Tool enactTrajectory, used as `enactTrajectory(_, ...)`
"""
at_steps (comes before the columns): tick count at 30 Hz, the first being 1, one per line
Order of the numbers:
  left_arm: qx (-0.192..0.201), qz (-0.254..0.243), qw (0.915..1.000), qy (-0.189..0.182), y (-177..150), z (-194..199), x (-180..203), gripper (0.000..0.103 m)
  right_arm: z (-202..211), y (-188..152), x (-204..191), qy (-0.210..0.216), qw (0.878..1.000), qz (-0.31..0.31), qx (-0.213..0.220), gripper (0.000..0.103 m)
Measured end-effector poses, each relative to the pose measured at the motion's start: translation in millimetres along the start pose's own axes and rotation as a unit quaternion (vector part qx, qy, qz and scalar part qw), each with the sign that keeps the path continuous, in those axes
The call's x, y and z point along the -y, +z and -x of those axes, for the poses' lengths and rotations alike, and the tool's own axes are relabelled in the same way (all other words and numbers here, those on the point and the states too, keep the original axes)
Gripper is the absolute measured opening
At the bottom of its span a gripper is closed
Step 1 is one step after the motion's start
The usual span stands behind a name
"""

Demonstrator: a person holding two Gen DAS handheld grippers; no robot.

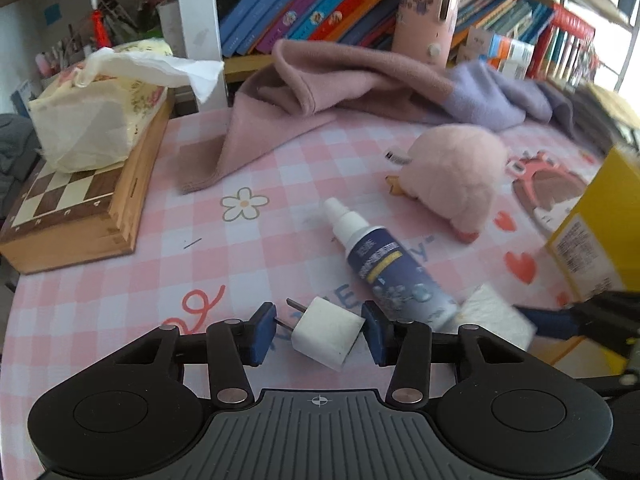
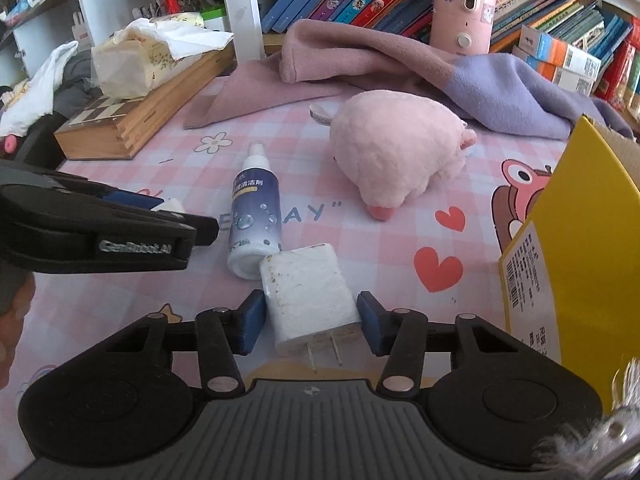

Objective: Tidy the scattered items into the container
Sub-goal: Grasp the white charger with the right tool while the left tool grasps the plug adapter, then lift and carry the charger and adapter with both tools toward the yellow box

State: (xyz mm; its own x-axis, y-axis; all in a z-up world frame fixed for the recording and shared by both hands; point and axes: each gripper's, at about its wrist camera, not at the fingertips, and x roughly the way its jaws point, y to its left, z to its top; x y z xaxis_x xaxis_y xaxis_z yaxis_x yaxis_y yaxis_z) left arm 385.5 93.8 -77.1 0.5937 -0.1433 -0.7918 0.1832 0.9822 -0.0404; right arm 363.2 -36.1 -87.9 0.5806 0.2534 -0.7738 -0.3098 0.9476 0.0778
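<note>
Beside the "GenRobot.AI" left tongs [image 1: 319, 330], loose around a plug [image 1: 328, 338], right tongs [image 2: 311, 318] clasp charger [image 2: 306, 284]

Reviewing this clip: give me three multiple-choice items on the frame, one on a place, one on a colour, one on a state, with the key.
1. Where does the tissue pack sit?
A. on the chessboard box
B. on the plush toy
C. on the bookshelf

2. What colour is the open carton at the right edge?
A. green
B. yellow
C. black

3. How is the spray bottle placed?
A. standing upright
B. lifted off the table
C. lying on its side

Key: 1 A, the pack rests on the chequered lid; 2 B, its walls are bright yellow; 3 C, its whole length lies flat on the cloth, nozzle pointing away.
</note>
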Motion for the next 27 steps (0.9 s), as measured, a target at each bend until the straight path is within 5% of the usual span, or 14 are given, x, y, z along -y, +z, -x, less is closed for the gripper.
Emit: enactTrajectory(27, 0.084, 0.053, 0.9950, 0.006, -54, 141, 0, 0.045, 115, -25, -18, 0.038, 0.995, 0.051, 0.073, 0.045)
